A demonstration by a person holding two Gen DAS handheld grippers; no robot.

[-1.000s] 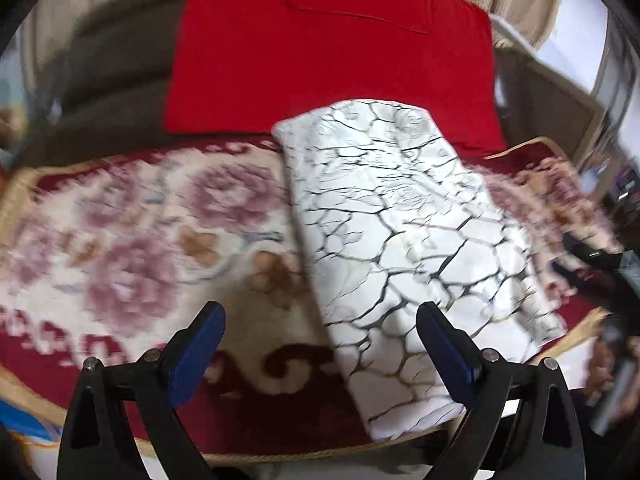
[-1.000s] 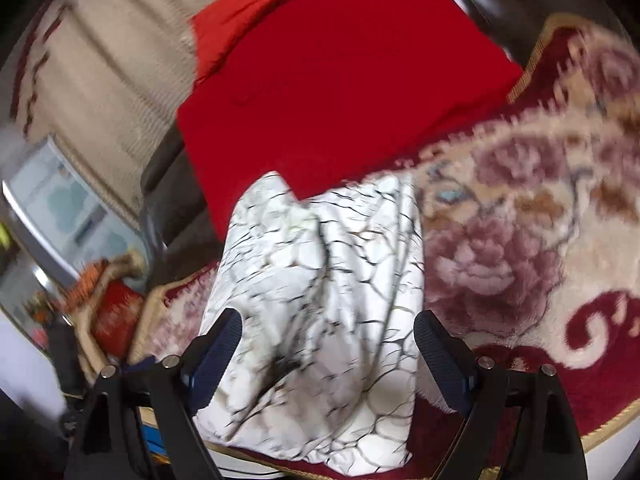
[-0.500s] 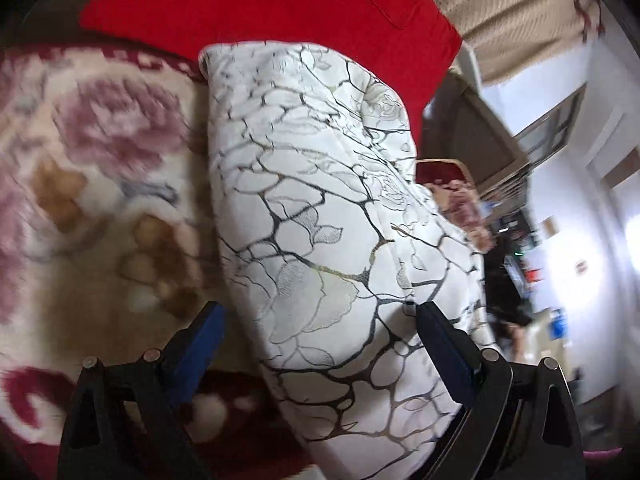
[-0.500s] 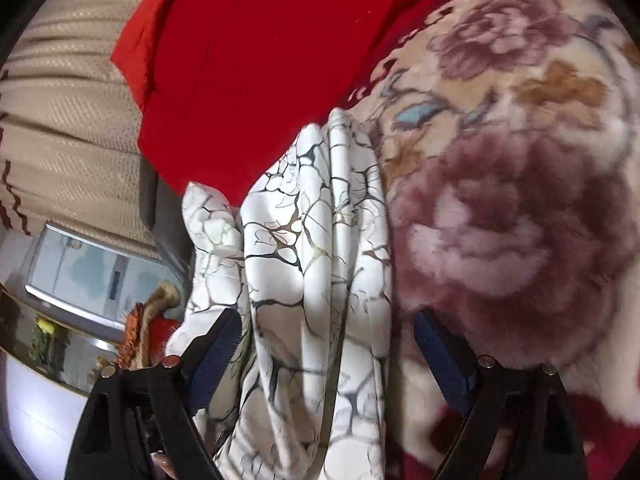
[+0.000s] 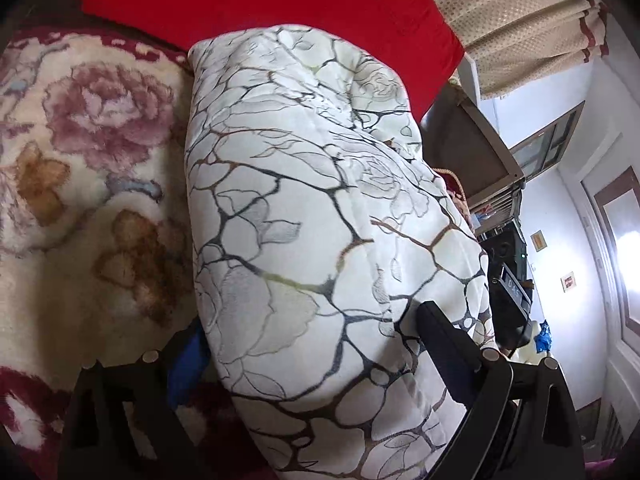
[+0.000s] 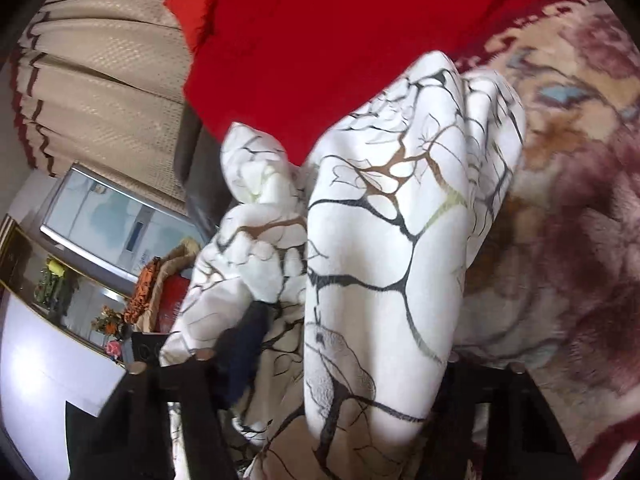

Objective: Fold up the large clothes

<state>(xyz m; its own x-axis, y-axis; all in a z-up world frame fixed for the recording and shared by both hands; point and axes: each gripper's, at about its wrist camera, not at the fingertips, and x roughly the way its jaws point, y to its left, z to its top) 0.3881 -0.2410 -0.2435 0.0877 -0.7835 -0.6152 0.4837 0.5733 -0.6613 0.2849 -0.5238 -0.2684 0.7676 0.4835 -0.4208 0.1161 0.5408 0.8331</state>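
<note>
A folded white garment (image 5: 304, 216) with a dark crackle print lies on a floral blanket (image 5: 80, 160). My left gripper (image 5: 312, 340) stands wide open around its near end. The thick fold fills the gap and bulges over the blue left pad (image 5: 188, 364). The black right finger (image 5: 436, 324) dents the cloth. In the right wrist view the same garment (image 6: 380, 240) is bunched and raised off the blanket (image 6: 580, 200). My right gripper (image 6: 348, 360) is closing on it. Its left pad (image 6: 240, 356) is against crumpled folds, and the cloth hides its right finger.
A red cloth (image 5: 280, 8) lies behind the garment and shows again as a red cloth (image 6: 340, 40) in the right wrist view. Beige curtains (image 6: 100, 60) hang at the back. A cabinet (image 5: 472, 152) and a door (image 5: 616, 260) stand off the blanket's right side.
My right gripper moved in over the garment's edge and its jaws narrowed, bunching the cloth. My left gripper dropped and tilted onto the near end, its jaws as wide as before.
</note>
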